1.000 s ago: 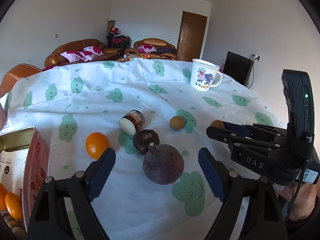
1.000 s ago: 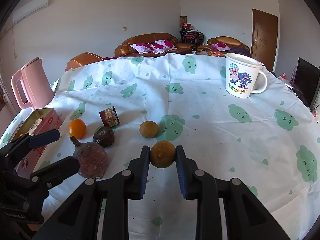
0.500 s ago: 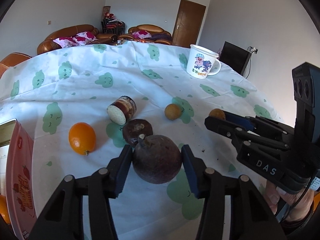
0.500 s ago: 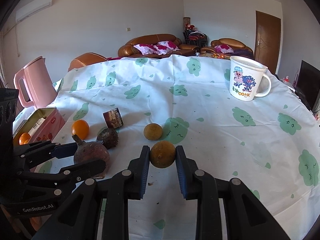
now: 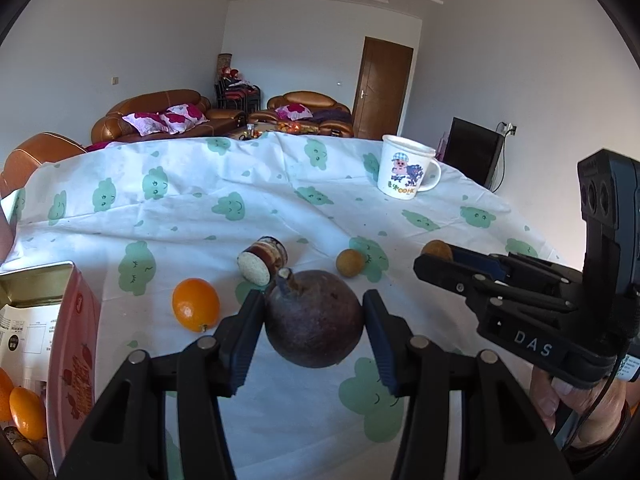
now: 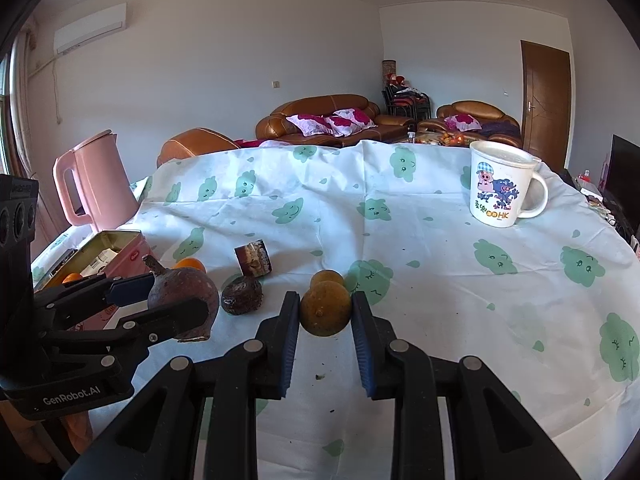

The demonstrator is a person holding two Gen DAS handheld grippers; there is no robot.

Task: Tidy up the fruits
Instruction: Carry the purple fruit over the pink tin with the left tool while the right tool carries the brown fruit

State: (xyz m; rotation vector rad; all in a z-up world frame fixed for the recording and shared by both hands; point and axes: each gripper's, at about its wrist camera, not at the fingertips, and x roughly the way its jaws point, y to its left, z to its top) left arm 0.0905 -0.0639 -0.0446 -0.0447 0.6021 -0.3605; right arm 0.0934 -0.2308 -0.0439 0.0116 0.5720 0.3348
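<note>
Both tools clamp fruit: left tool (image 5: 314, 322) a dark fruit (image 5: 314, 318), right tool (image 6: 325, 314) a brown fruit (image 6: 325, 308).

Lettering on the grippers and the mug

The right gripper (image 5: 440, 258) carries "DAS" in white on its black body. The left gripper (image 6: 168, 296) reads "GenRobot.AI" along its lower edge. The mug (image 6: 500, 184) shows "OOHK" under its cartoon pigs. Print on the pink tin (image 5: 76, 344) and the paper inside is too small to read.
</note>
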